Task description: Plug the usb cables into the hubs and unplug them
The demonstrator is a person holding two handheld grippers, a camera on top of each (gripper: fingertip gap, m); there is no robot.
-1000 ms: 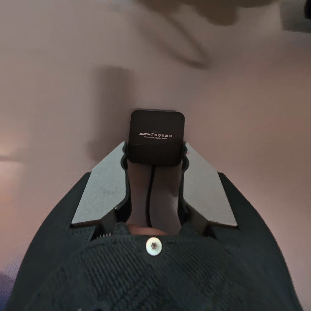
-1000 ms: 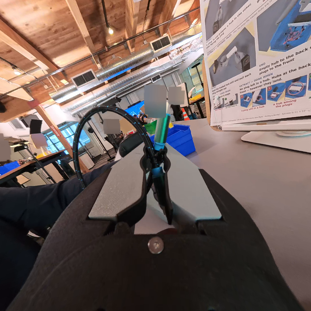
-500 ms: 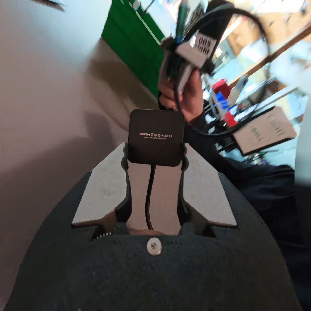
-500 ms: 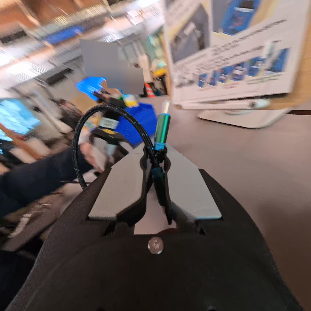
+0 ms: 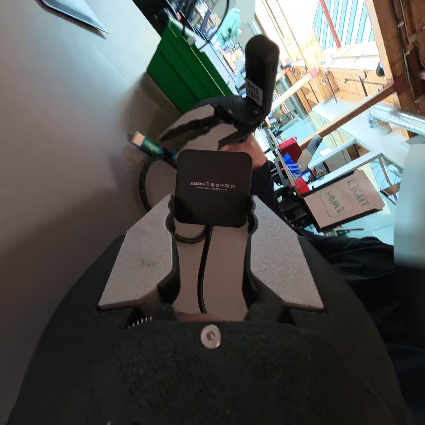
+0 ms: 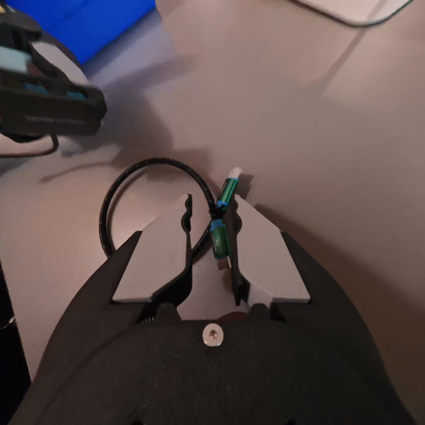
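My left gripper (image 5: 210, 200) is shut on a black square hub (image 5: 212, 188), whose thin black lead runs back between the fingers. The hub also shows blurred at the upper left of the right wrist view (image 6: 46, 110). My right gripper (image 6: 211, 197) is open, its jaws wide apart, pointing down at the grey table (image 6: 322, 138). A short black braided cable (image 6: 108, 207) with two green plugs (image 6: 226, 190) lies loose between and just beyond its fingertips, one plug close to the right finger. In the left wrist view the right gripper (image 5: 195, 128), held by a hand, sits just past the hub, with a green plug (image 5: 147, 145) beside it.
A blue bin (image 6: 80, 27) stands at the far left of the table and a green bin (image 5: 184, 76) beyond the right gripper. A thin cable (image 6: 345, 16) crosses the table at the top right. A cardboard sign (image 5: 340, 197) and workbenches stand off the table.
My right gripper has tipped down from the room toward the table and opened, letting go of the braided cable. My left gripper has swung toward the right gripper, still holding the hub.
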